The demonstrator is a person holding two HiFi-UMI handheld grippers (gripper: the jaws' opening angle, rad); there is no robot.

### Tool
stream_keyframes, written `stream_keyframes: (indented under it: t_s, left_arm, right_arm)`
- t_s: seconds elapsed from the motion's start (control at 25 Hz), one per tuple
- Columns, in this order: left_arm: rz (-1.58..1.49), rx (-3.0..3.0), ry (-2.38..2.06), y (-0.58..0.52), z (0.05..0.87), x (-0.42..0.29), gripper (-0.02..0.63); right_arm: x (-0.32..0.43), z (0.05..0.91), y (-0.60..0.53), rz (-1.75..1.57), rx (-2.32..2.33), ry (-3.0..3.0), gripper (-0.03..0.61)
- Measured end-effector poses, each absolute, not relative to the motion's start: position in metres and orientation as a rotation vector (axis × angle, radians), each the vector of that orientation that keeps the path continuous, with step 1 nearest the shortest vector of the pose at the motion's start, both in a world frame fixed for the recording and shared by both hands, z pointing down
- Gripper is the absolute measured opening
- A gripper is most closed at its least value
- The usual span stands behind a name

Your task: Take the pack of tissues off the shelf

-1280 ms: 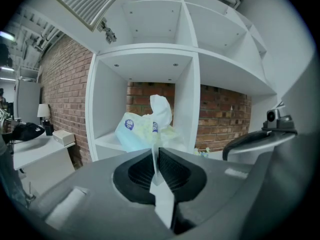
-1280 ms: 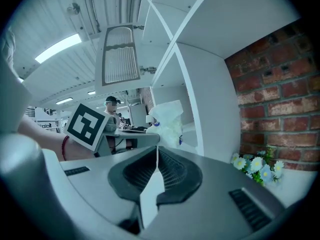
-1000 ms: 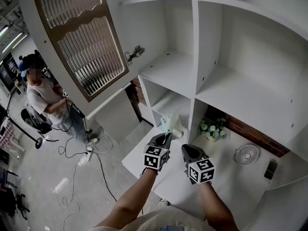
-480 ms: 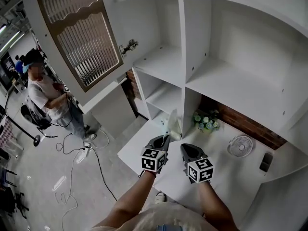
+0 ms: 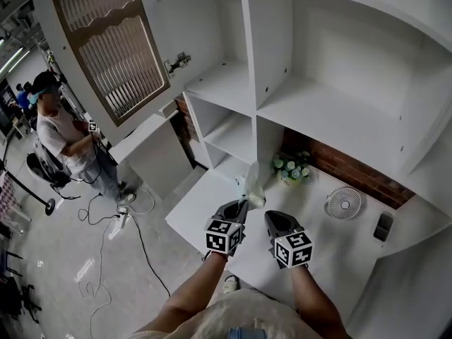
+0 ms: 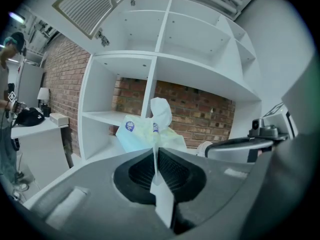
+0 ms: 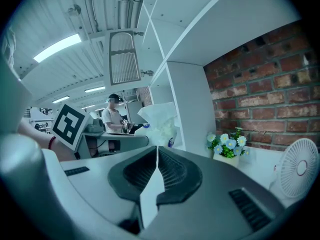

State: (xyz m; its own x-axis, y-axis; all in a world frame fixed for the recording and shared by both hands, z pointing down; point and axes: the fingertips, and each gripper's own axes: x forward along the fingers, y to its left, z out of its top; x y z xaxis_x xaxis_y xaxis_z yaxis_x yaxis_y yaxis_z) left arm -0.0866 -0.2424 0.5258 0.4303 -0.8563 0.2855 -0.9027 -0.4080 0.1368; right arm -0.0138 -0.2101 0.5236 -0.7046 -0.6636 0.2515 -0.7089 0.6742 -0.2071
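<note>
The pack of tissues [image 5: 253, 186], pale yellow-green plastic with a white tissue sticking up, hangs in the air in front of the white shelf unit [image 5: 311, 111]. My left gripper [image 5: 242, 203] is shut on the pack's near edge. The left gripper view shows the pack [image 6: 145, 133] pinched just beyond the gripper [image 6: 155, 146]. My right gripper [image 5: 272, 216] stays beside it to the right, shut with nothing in it. From the right gripper [image 7: 157, 149] the pack [image 7: 160, 121] appears ahead and slightly left. The shelf compartments look bare.
A white counter [image 5: 339, 253] lies below the shelves, bearing a small pot of flowers [image 5: 291, 168], a little white fan [image 5: 342, 203] and a dark small object [image 5: 382, 226]. An open louvred cabinet door [image 5: 106, 41] hangs upper left. A person [image 5: 63, 140] stands far left; cables trail on the floor.
Both grippers have drawn back from the shelf unit together and a little lower. The pack stays in the left gripper. The shelves now sit further left in the head view.
</note>
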Motion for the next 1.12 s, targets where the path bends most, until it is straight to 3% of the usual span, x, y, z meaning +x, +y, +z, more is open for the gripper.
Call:
stream_keyframes:
  t_s: [1.12]
  left_arm:
    - [0.316,2.501,-1.157,-0.217,0.594,0.040,0.015]
  right_arm:
    - [0.108,0.567,-0.174,0.511,1.436,-2.517,0.019]
